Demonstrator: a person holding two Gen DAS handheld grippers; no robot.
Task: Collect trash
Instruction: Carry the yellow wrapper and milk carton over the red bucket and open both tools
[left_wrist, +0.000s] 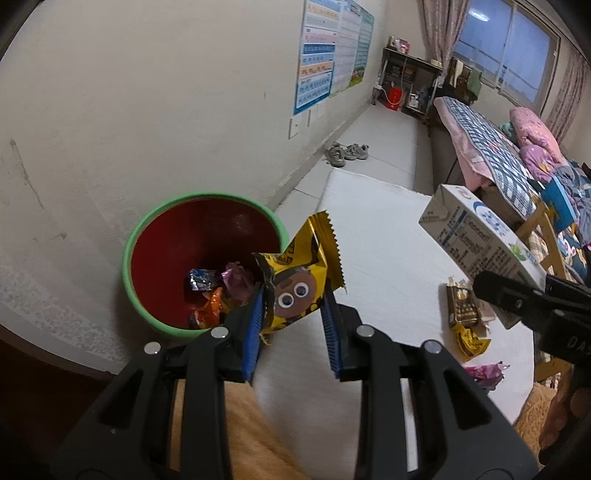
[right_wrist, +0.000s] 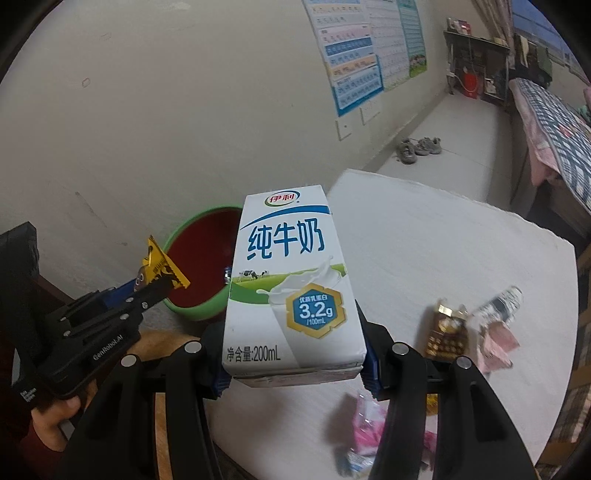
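My left gripper (left_wrist: 291, 314) is shut on a yellow snack wrapper (left_wrist: 299, 284) with a googly-eyed face, held just right of a green-rimmed red bin (left_wrist: 147, 236) that has several wrappers inside. My right gripper (right_wrist: 295, 354) is shut on a white milk carton (right_wrist: 291, 288), held above the white table (right_wrist: 424, 240). In the right wrist view the left gripper (right_wrist: 159, 284) holds the wrapper (right_wrist: 159, 267) at the bin's (right_wrist: 184, 229) left rim. The carton (left_wrist: 476, 236) and the right gripper's body show at the right of the left wrist view.
On the table lie a brown-gold packet (right_wrist: 445, 332), a small plastic bottle (right_wrist: 502, 304), pink wrappers (right_wrist: 369, 424) and a yellow wrapper (left_wrist: 471, 341). Shoes (left_wrist: 345, 152) sit on the floor by the wall. A bed (left_wrist: 491, 147) stands at right.
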